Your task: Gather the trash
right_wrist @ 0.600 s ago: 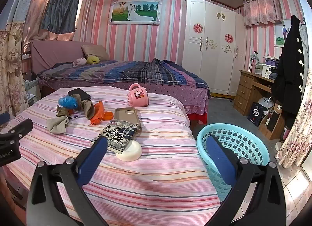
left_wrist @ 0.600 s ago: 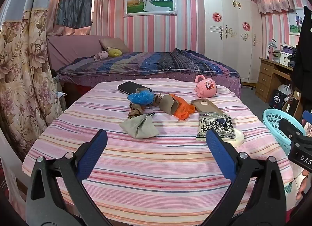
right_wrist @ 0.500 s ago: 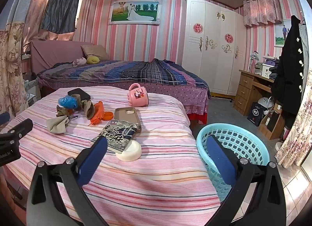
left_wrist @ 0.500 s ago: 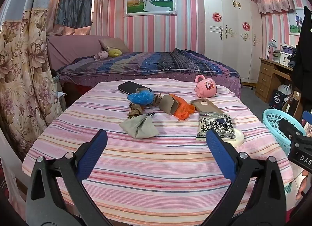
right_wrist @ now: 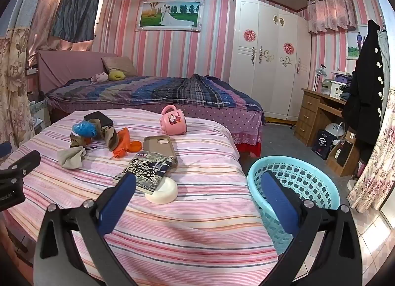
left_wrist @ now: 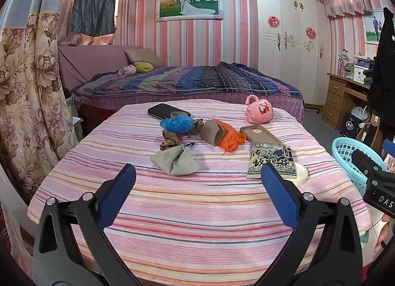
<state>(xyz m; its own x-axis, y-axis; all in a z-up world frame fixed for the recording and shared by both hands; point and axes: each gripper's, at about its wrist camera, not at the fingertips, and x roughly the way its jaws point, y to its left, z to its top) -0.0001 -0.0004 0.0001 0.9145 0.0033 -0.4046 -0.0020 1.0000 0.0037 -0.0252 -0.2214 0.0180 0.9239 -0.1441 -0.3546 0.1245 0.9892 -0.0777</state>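
Trash [left_wrist: 190, 134], a cluster of wrappers and crumpled scraps, is lying mid-table on the striped cloth [left_wrist: 197, 212]. The left gripper [left_wrist: 197, 187] and right gripper [right_wrist: 197, 187] are being held wide apart and empty, probably for approach; the blue basket [right_wrist: 308, 175] is waiting beside the table.

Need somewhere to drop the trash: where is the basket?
The blue basket stands on the floor off the striped table's right edge, right view, behind the right claw's right finger.
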